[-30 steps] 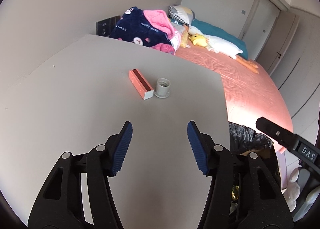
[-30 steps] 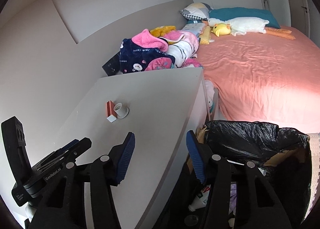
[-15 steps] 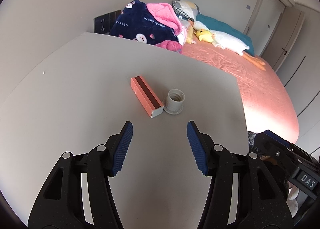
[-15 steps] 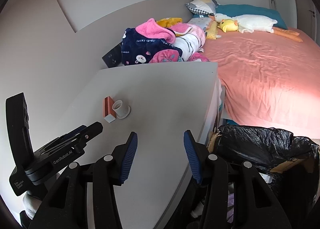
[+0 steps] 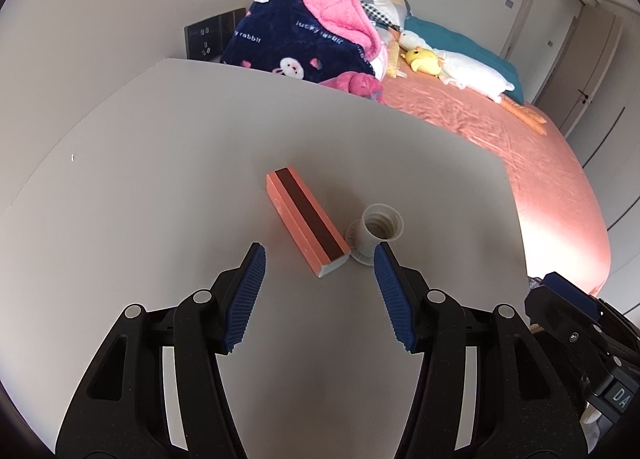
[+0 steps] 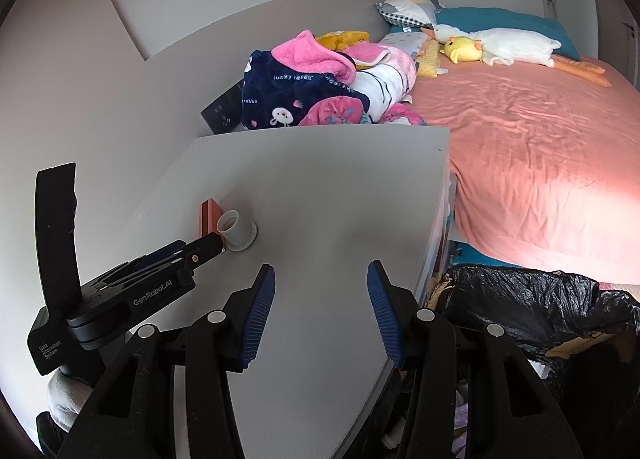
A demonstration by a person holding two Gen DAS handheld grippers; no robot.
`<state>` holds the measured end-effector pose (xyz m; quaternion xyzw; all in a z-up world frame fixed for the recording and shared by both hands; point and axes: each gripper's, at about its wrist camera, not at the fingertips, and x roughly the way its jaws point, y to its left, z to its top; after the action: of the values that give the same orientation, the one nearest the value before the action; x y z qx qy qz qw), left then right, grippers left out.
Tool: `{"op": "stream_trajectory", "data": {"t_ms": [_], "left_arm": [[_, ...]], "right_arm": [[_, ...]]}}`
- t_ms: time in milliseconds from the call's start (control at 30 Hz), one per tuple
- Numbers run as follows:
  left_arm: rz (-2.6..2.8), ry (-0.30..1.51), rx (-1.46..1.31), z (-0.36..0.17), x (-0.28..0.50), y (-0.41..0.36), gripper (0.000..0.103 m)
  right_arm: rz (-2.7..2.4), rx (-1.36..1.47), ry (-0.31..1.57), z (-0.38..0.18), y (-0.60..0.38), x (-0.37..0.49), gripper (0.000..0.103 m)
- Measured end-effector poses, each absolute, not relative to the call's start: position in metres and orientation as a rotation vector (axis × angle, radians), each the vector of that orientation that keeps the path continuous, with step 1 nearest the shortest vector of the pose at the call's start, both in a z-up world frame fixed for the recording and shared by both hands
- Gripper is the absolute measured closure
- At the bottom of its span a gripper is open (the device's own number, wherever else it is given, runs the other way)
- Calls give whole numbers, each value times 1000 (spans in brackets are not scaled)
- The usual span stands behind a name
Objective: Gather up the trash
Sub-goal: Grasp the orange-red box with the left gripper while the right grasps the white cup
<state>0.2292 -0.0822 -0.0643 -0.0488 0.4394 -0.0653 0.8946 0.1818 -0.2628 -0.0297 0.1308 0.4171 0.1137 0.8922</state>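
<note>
Here both grippers hang over the grey table with jaws apart and empty.

The left gripper [image 5: 318, 287] has its blue pads spread just short of an orange box [image 5: 306, 223] and a white cup [image 5: 378, 229] touching it, on the table [image 5: 160, 179]; the right gripper [image 6: 320, 299] gapes beside a black-lined bin [image 6: 540, 299] near the bed [image 6: 540, 159].

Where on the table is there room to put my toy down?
The table is bare on the side towards the wall, beside the orange box, and along its far edge by the blanket pile. It is crowded only in the middle, where the box and white cup sit side by side.
</note>
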Motion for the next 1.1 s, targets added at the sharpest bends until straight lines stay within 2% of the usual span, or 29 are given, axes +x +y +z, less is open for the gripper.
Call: {"op": "stream_trajectory", "data": {"t_ms": [300, 433, 533, 633, 1100], "left_arm": [[-120, 928, -105, -70, 250, -77, 48], [-135, 928, -96, -70, 258, -76, 65], [-139, 928, -95, -70, 263, -74, 70], [-146, 927, -112, -70, 265, -69, 83], [-2, 868, -190, -63, 264, -23, 84]], "right_arm": [[250, 248, 869, -32, -252, 192, 52], [258, 231, 874, -32, -246, 198, 52], [266, 213, 878, -33, -239, 202, 52], [274, 200, 885, -36, -232, 206, 52], [313, 148, 911, -42, -189, 232, 52]]}}
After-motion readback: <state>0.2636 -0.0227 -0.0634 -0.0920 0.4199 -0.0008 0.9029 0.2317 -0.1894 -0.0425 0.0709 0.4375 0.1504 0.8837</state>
